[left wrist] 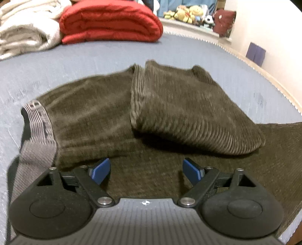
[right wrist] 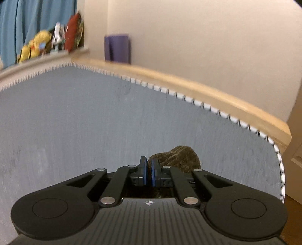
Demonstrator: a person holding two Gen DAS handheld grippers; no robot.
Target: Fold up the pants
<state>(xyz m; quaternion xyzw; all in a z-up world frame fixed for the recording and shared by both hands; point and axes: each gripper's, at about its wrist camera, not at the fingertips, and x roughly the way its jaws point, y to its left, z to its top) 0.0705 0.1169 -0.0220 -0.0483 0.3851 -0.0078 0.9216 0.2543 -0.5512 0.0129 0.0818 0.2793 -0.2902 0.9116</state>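
Observation:
Dark olive-brown corduroy pants (left wrist: 105,116) lie on a blue-grey bed surface (left wrist: 79,62). One leg end is folded back on top of the rest (left wrist: 188,113), and the grey striped waistband (left wrist: 39,120) is at the left. My left gripper (left wrist: 146,170) is open and empty, hovering just above the pants fabric. In the right wrist view my right gripper (right wrist: 149,169) is shut on a bunched piece of the same pants (right wrist: 179,156), held above the bed; most of the fabric is hidden under the gripper body.
A folded red blanket (left wrist: 109,22) and white blankets (left wrist: 26,28) lie at the far left of the bed. Stuffed toys (left wrist: 188,13) sit on a ledge behind. The wooden bed rail (right wrist: 207,96) and wall border the right side.

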